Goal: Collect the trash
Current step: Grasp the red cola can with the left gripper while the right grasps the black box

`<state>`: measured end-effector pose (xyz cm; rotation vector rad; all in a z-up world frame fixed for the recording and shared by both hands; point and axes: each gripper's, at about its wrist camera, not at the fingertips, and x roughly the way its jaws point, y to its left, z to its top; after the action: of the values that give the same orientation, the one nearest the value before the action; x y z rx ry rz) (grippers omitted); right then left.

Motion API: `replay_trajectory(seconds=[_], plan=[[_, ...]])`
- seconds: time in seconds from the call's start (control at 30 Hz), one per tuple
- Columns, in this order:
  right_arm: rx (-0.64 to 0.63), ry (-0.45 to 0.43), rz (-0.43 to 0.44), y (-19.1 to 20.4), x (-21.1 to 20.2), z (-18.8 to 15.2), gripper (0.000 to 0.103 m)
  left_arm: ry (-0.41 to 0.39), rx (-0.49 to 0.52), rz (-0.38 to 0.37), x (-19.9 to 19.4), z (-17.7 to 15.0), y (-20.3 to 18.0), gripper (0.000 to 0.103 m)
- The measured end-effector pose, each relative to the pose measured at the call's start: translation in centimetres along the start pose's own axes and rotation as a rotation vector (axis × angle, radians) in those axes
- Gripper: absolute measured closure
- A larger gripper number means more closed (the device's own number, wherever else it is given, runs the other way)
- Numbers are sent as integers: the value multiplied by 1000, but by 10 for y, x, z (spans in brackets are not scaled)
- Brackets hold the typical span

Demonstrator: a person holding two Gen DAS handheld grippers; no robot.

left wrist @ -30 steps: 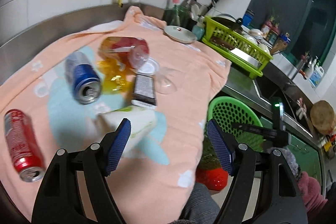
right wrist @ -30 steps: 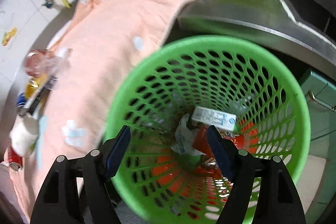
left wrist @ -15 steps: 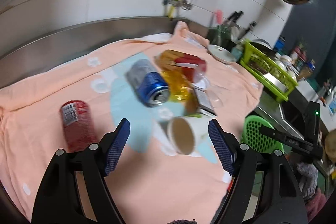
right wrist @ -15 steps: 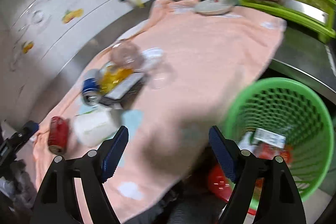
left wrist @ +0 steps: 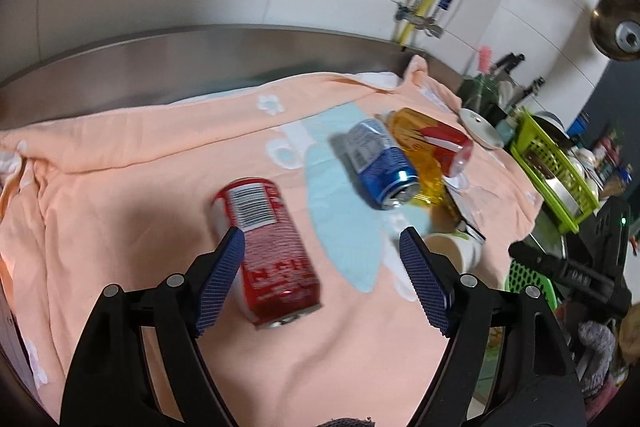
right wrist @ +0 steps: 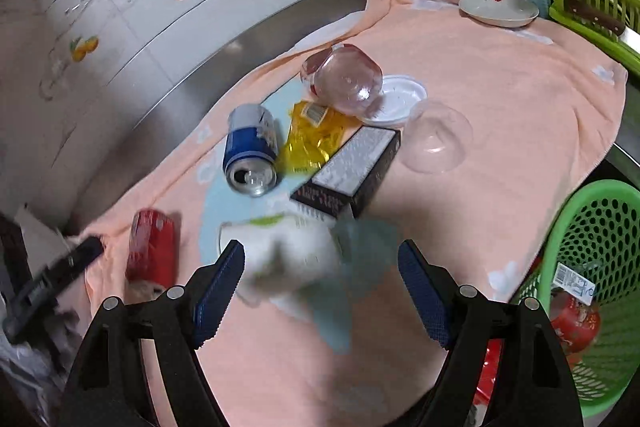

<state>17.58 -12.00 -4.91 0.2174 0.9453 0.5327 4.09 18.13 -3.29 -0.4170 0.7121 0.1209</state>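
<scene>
Peach towel (right wrist: 500, 99) – white plate (right wrist: 498, 10), green dish rack (right wrist: 592, 1) beside.

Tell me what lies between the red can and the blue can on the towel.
Nothing lies there: in the left wrist view only bare towel separates the red can from the blue can. The right wrist view agrees.

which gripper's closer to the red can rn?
Left. The left gripper is open right over the red can, its left finger beside the can's body. The right gripper is open over the white paper cup; the can lies off to its left.
</scene>
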Motion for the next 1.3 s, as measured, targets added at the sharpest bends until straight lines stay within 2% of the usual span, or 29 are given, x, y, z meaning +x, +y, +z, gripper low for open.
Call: replay_trajectory(seconds=[0.13, 0.27, 0.33, 0.5, 0.67, 0.83, 1.1, 1.3], plan=[[23, 33, -82, 5, 23, 26, 27, 6, -18, 6, 4, 3, 10, 23], [112, 82, -107, 0, 52, 50, 27, 24, -45, 8, 12, 9, 18, 23], [112, 106, -138, 2, 66, 59, 27, 33, -50, 12, 15, 11, 21, 22], [100, 142, -221, 8, 89, 66, 27, 58, -61, 17, 25, 15, 25, 21], [131, 179, -263, 0, 106, 66, 35, 95, -91, 10, 37, 19, 31, 20], [166, 208, -244, -9, 120, 65, 48, 122, -116, 21, 50, 19, 36, 20], [109, 158, -249, -3, 104, 60, 53, 160, -130, 51, 67, 17, 39, 20], [93, 119, -194, -2, 85, 57, 55, 183, -155, 54, 74, 13, 41, 23]])
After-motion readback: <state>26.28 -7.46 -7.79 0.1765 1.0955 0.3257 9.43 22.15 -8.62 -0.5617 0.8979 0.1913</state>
